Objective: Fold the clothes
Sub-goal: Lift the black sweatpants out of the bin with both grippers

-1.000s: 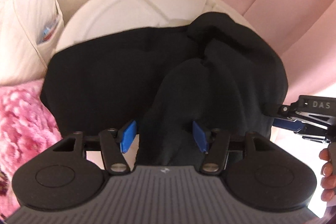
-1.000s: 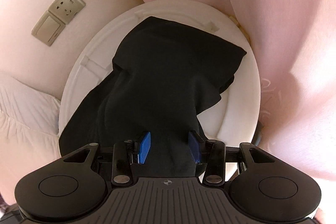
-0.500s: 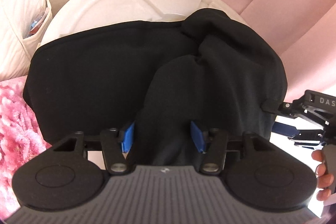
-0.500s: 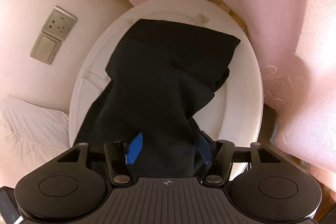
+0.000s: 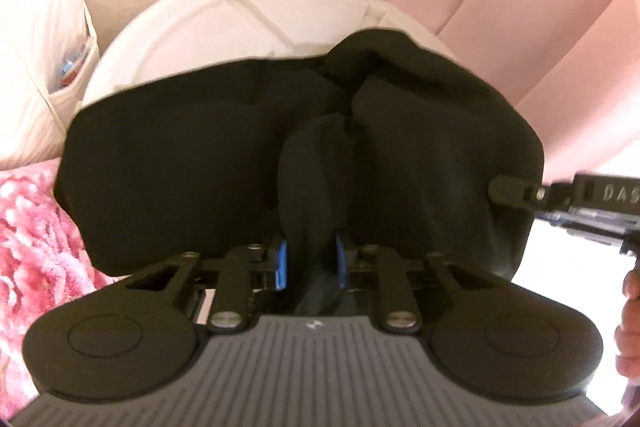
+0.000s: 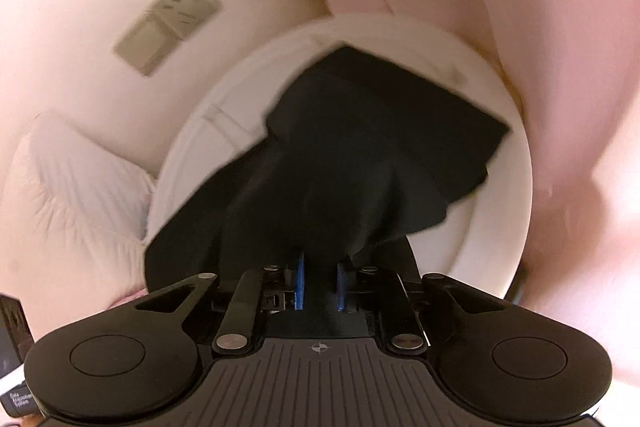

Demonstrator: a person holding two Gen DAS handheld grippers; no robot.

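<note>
Left wrist view: the left gripper [image 5: 310, 263] has just closed on the soft, limp black cloth garment [image 5: 192, 163]; the right gripper [image 6: 319, 281] likewise pinches its near edge, the best hold.

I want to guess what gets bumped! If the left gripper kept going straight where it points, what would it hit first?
Probably the black garment: the left gripper is already shut on a fold of it, more cloth lies ahead, and the white round table is underneath.

Round white table [image 5: 208, 39] against a cream wall [image 6: 80, 7], wall socket and switch plate [image 6: 168, 23] above. Pink curtain [image 5: 520, 7] hanging at the right. White pillow [image 6: 76, 187] at the left, pink fluffy blanket [image 5: 36, 247] beside it.
</note>
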